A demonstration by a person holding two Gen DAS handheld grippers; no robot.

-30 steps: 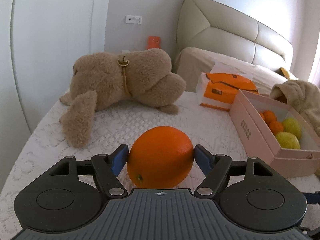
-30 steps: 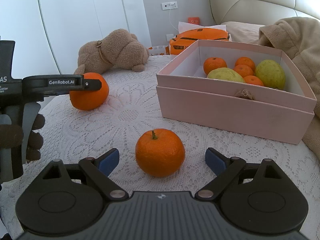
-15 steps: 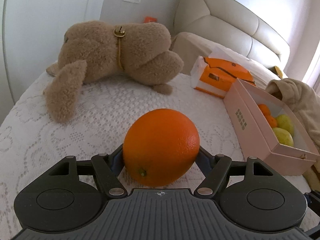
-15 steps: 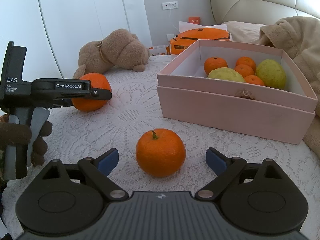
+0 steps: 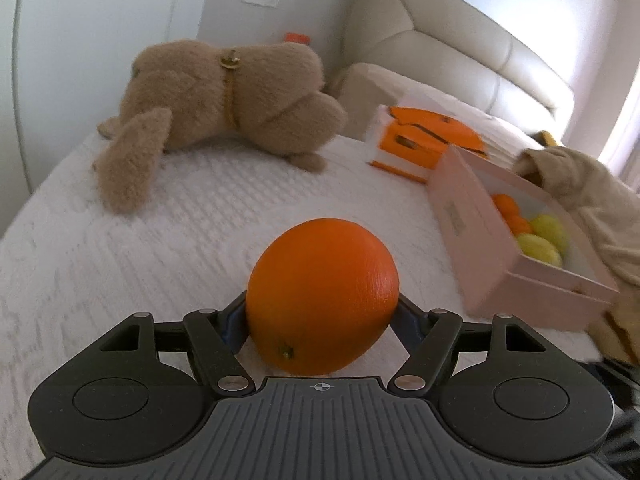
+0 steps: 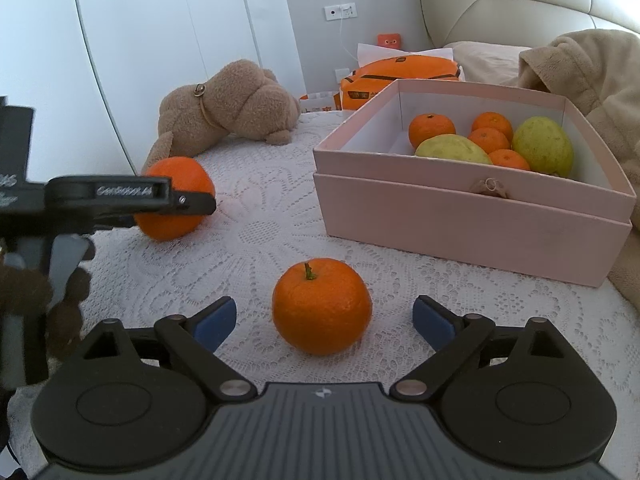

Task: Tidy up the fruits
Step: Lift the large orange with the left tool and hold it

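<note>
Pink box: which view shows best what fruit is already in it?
The right wrist view: the pink box is sharp and open toward the camera, showing four small oranges and two green fruits. The left wrist view catches the box at its right edge, motion-blurred, with only part of the fruit visible.

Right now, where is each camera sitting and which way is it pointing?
Left wrist: on the left gripper, facing the brown plush bear and headboard; its fingers clamp the large smooth orange.
Right wrist: on the right gripper, low over the white lace cover, open around the stemmed orange; the left gripper shows at left.
Shared: bear, large orange, pink cardboard box.
</note>
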